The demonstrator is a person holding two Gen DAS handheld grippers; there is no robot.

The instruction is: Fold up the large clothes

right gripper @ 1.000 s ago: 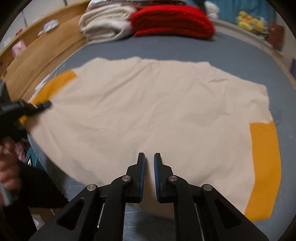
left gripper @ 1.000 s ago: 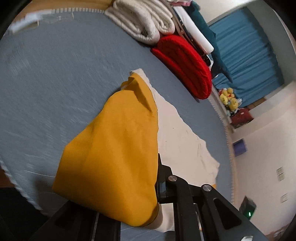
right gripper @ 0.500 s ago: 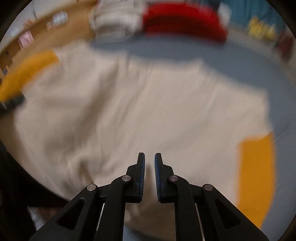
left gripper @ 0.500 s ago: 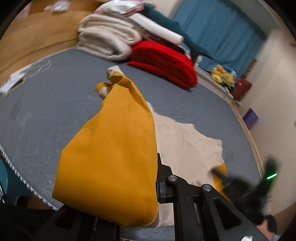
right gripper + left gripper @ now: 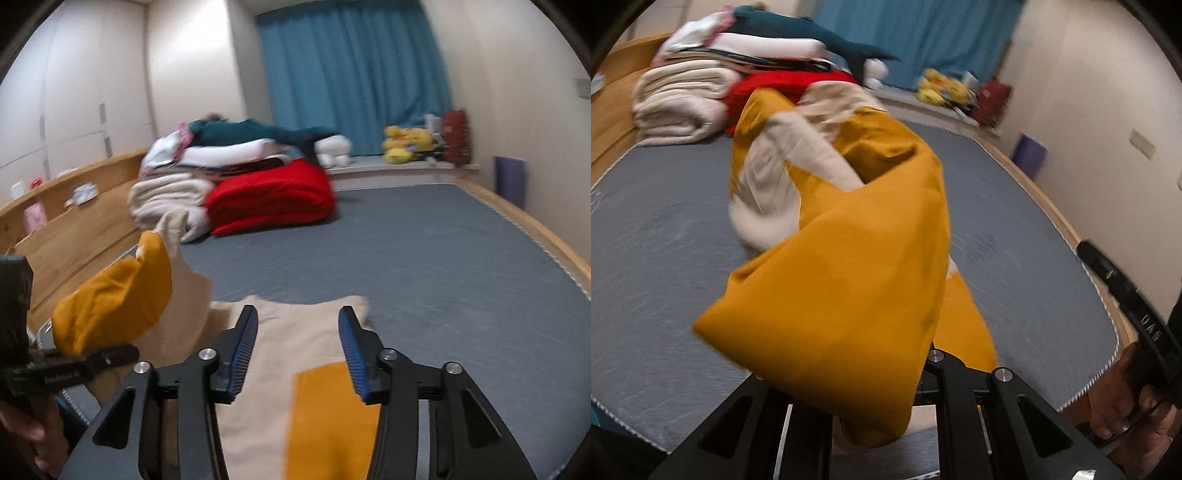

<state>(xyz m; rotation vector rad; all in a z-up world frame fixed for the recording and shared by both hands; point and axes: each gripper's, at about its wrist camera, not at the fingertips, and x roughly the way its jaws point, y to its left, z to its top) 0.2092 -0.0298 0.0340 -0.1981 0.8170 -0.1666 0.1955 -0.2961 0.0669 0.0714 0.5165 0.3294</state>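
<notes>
A large cream garment with mustard-yellow panels point(image 5: 288, 354) lies at the near edge of the grey mattress point(image 5: 424, 258). My left gripper point(image 5: 886, 391) is shut on a yellow part of the garment point(image 5: 849, 295) and holds it lifted, so the cloth drapes over and hides the fingertips. The left gripper also shows in the right wrist view point(image 5: 107, 360), at the left with the raised yellow cloth point(image 5: 114, 299). My right gripper point(image 5: 299, 350) is open and empty, just above the cream cloth, near a yellow panel point(image 5: 328, 417).
A pile of folded bedding stands at the far end: a red quilt point(image 5: 273, 199), a cream blanket point(image 5: 166, 199), white and teal items on top. A wooden bed frame point(image 5: 85, 236) runs along the left. Blue curtain point(image 5: 351, 74), yellow plush toys point(image 5: 406, 142) and a windowsill lie beyond.
My right gripper has opened and tilted up from looking down at the spread garment. My left gripper has lifted the yellow part higher and swung round, bunching the cloth.
</notes>
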